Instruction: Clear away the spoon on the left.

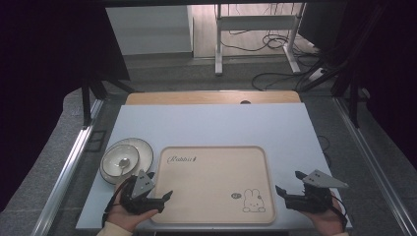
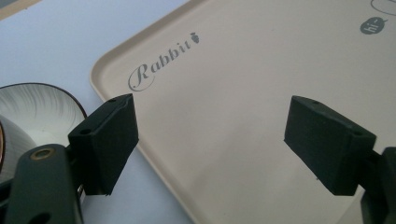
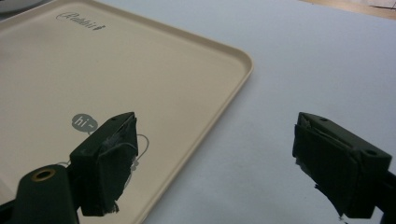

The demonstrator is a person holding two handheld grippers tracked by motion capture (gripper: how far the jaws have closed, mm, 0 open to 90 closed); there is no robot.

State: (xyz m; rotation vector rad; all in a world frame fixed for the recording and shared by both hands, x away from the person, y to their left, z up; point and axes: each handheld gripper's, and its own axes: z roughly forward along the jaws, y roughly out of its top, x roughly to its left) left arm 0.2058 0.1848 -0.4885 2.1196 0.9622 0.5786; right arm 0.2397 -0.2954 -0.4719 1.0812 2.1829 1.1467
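The fingers [image 2: 105, 144] of the left gripper [image 1: 157, 195] are seen spread wide in the left gripper view, with nothing between them; under the gap lies the bare floor of the beige tray [image 2: 243, 116], and the left-hand finger in that view hangs over the tray's rim, close to the printed word "Rabbit" [image 2: 161, 63]. The fingers [image 3: 343, 163] of the right gripper [image 1: 287, 183] are likewise spread wide and empty in the right gripper view: one is seen above the tray's edge beside the small "hi" bubble [image 3: 85, 122], the other above the pale blue surface [image 3: 303, 60] just off the tray's right rim. In the high view, both grippers are held low at the near edge of the surface, one at each near corner of the tray, each carried in a hand (left hand [image 1: 125, 216], right hand [image 1: 327, 219]). The tray is lying flat at the near middle of the surface, with a rabbit drawing [image 1: 253, 201] in its near right corner. A round bowl [image 1: 133, 147] holding a spoon [image 1: 123, 163] is set just beside the tray's far left corner (contact cannot be told). A wooden strip [image 1: 211, 97] is seen along the far edge of the surface.
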